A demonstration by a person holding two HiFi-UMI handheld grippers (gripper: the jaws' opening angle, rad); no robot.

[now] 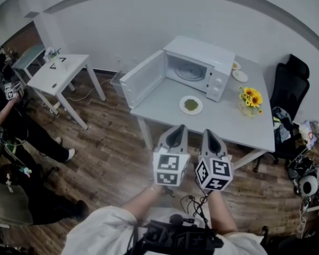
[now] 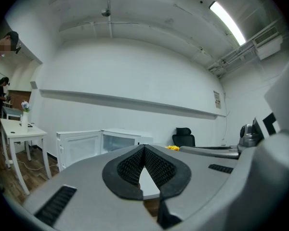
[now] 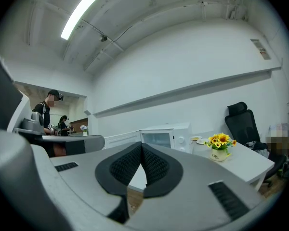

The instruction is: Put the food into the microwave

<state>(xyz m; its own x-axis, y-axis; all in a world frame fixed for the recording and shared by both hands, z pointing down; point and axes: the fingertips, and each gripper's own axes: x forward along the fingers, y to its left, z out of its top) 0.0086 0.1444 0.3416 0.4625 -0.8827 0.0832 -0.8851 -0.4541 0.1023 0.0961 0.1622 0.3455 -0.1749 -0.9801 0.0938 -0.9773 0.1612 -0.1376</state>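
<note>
Both the left tongs (image 1: 177,129) and the right tongs (image 1: 209,134) are pressed together on nothing. They are held level, side by side over the wooden floor (image 1: 111,153), just short of the near edge of the bench (image 1: 228,124), probably because the food is not yet within reach. The plate of food (image 1: 191,104) lies on that white bench just in front of the microwave (image 1: 204,62), whose door (image 1: 143,79) stands swung wide to the left, ready to take it. Sunflowers (image 1: 250,100) stand right of the plate, a black chair (image 1: 290,84) further right, and a smaller bench (image 1: 58,73) far left.
</note>
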